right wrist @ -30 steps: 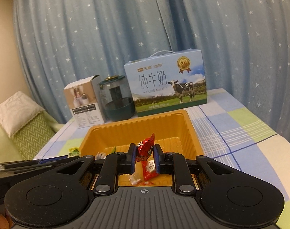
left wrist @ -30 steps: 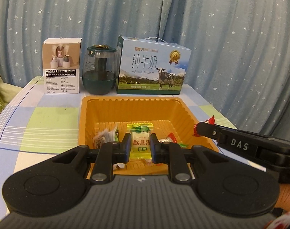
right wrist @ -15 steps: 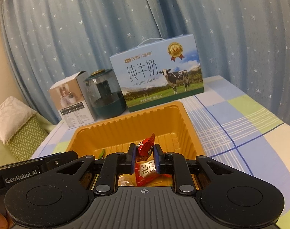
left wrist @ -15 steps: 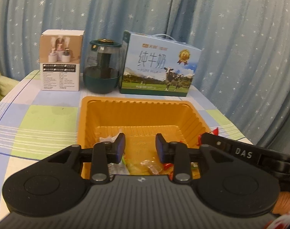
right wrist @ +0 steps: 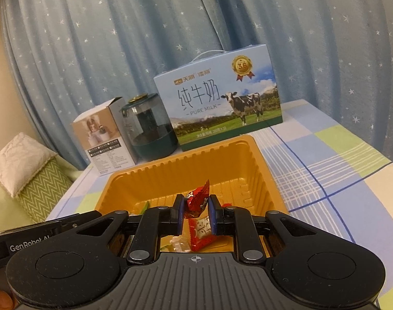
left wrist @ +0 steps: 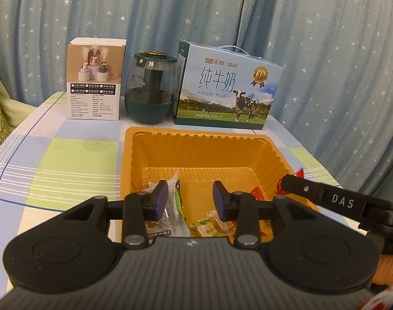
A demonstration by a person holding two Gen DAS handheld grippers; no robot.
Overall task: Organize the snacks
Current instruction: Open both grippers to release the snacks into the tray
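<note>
While several snacks (left wrist: 209,228) already lie in the tray (left wrist: 196,139), the left hand-held gripper (left wrist: 190,200) has just been opened and holds nothing; a red candy (right wrist: 196,202) is pinched in the right hand-held gripper (right wrist: 195,215), not yet dropped.

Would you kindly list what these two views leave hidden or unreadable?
- Tray near edge, both views: behind the tool bodies.
- Snacks, left view: partly behind the left tongs.
- Red candy lower end, right view: behind the right tongs.
- White box print: too small.
</note>
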